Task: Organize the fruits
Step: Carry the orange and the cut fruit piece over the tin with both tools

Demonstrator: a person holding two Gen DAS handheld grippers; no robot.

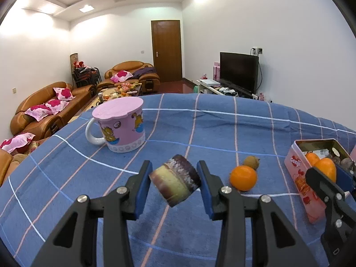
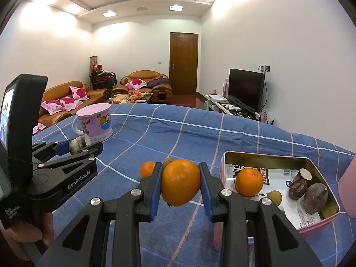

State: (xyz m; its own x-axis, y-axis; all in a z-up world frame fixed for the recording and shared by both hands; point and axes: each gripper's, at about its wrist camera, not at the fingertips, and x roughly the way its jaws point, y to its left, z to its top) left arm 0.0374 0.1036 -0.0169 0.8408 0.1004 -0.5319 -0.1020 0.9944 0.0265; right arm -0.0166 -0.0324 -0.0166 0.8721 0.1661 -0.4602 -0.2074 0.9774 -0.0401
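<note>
My left gripper (image 1: 174, 181) is shut on a short piece of sugarcane (image 1: 175, 179), purple-skinned with a pale cut face, held above the blue checked cloth (image 1: 66, 178). My right gripper (image 2: 180, 183) is shut on an orange (image 2: 180, 182), held above the cloth just left of the pink tin box (image 2: 320, 222). The tin holds an orange (image 2: 249, 182), a small yellow fruit (image 2: 274, 197) and sugarcane pieces (image 2: 314, 198). On the cloth lie another orange (image 1: 243, 177) and a kiwi (image 1: 251, 162). The left gripper also shows in the right wrist view (image 2: 79, 145), the right gripper in the left wrist view (image 1: 329, 173).
A pink lidded cartoon mug (image 1: 121, 125) stands at the table's far left. Beyond the table are brown sofas (image 1: 44, 109), a coffee table with food (image 1: 120, 91), a TV (image 1: 239, 71) and a wooden door (image 1: 166, 50).
</note>
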